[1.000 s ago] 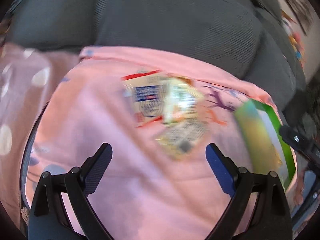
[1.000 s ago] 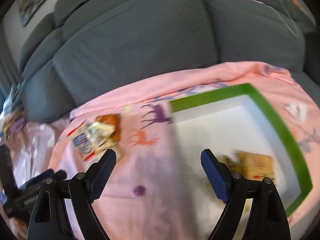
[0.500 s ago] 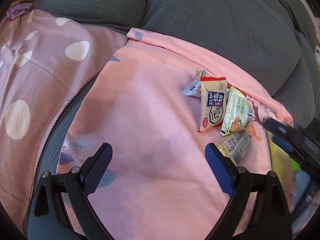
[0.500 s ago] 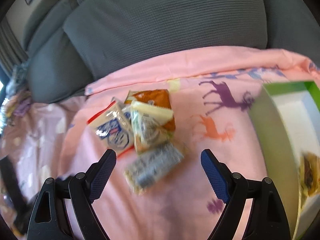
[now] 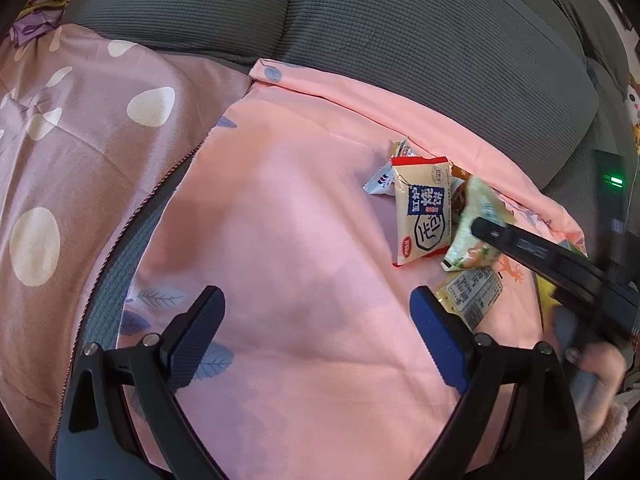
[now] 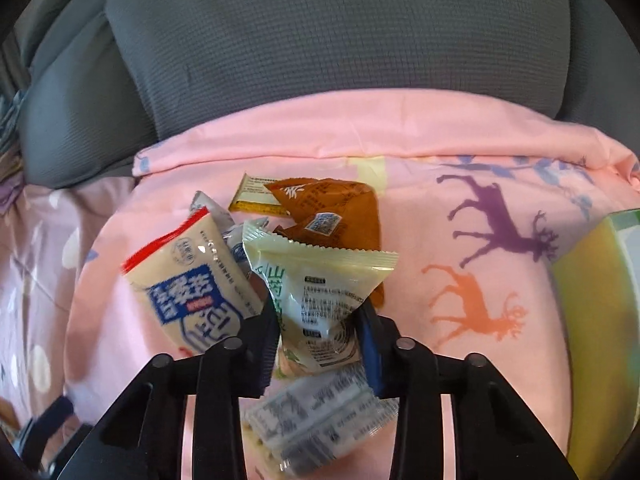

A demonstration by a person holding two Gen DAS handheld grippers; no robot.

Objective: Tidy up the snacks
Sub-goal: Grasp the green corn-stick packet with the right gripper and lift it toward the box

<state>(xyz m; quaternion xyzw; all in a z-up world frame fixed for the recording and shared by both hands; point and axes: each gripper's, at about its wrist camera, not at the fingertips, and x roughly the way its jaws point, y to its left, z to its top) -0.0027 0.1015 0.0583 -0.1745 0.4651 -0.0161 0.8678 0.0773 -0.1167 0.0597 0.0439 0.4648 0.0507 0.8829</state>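
A small heap of snack packets lies on a pink cloth (image 6: pixel 440 208). In the right wrist view my right gripper (image 6: pixel 318 320) is shut on a pale green packet (image 6: pixel 320 284), its pads pressing both sides. Beside it sit a cream packet with a red edge and blue print (image 6: pixel 192 288), an orange-brown packet (image 6: pixel 340 212) behind, and a grey-printed cracker packet (image 6: pixel 320 412) below the fingers. In the left wrist view my left gripper (image 5: pixel 316 328) stands open over bare pink cloth (image 5: pixel 280 220), left of the heap. The cream packet (image 5: pixel 422 212) and the right gripper's black arm (image 5: pixel 552 260) show there too.
A green-rimmed box (image 6: pixel 600 320) stands at the right edge of the cloth. Grey sofa cushions (image 6: pixel 320 40) rise behind. A mauve blanket with pale spots (image 5: pixel 80 140) lies to the left. A hand (image 5: pixel 596 368) grips the right tool.
The right gripper moved left from the box to the heap and shut on the pale green packet. The left gripper swung left at first, then held still, open.
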